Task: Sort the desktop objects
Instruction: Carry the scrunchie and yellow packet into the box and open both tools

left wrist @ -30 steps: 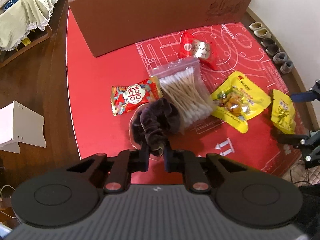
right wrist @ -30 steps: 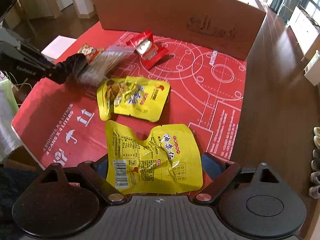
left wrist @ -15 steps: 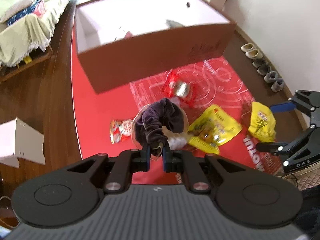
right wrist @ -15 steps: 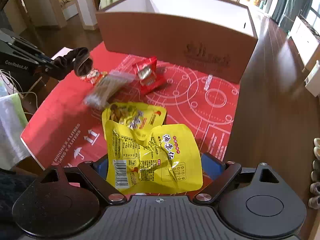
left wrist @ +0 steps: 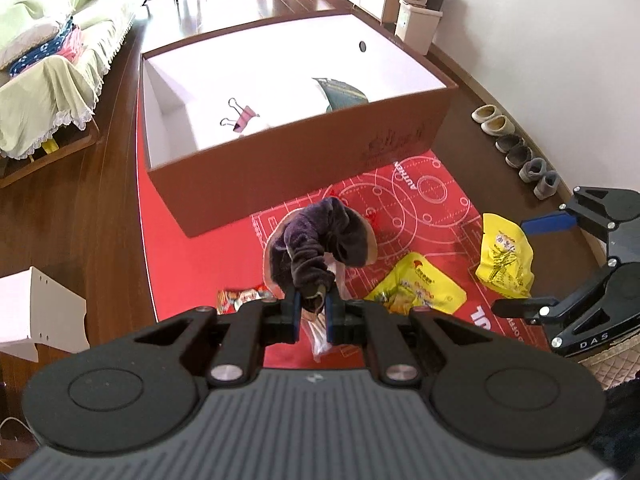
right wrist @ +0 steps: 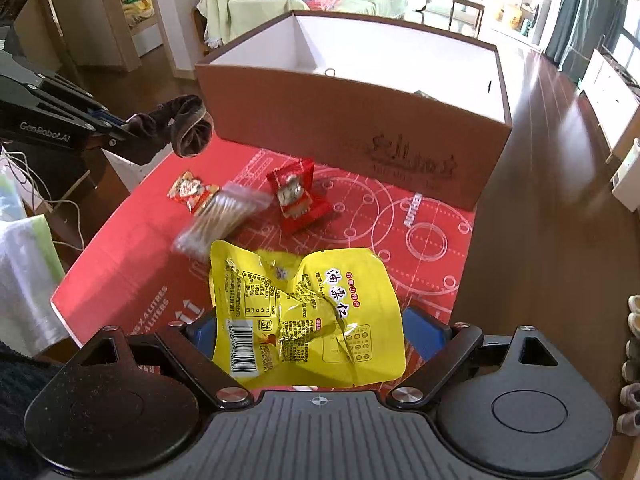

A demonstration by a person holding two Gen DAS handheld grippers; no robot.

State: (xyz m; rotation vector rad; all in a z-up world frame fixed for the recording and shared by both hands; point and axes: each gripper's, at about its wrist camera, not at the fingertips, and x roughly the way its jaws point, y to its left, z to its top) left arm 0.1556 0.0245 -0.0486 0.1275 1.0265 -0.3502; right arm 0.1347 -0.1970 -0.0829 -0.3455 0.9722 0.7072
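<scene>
My left gripper (left wrist: 310,312) is shut on a dark purple scrunchie (left wrist: 320,236), which hangs in the air above the red mat (left wrist: 180,248), just short of the brown cardboard box (left wrist: 304,168). The right wrist view shows the same scrunchie (right wrist: 188,126) level with the box's left corner (right wrist: 360,120). My right gripper (right wrist: 310,328) is shut on a crumpled yellow snack packet (right wrist: 304,312), held above the mat. A bag of cotton swabs (right wrist: 220,216), a red snack pack (right wrist: 296,196), a small red-orange packet (right wrist: 192,192) and a second yellow packet (left wrist: 416,288) lie on the mat.
Inside the white-lined box lie a pink binder clip (left wrist: 244,116) and a dark green item (left wrist: 344,92). A row of shoes (left wrist: 520,152) lines the wall at right. A white stand (left wrist: 36,312) sits on the floor left of the table; a covered sofa (left wrist: 48,72) is beyond.
Both grippers have risen and moved toward the box, so its inside now shows. The scrunchie has come up off the swab bag; the yellow packet has stayed in the right gripper.
</scene>
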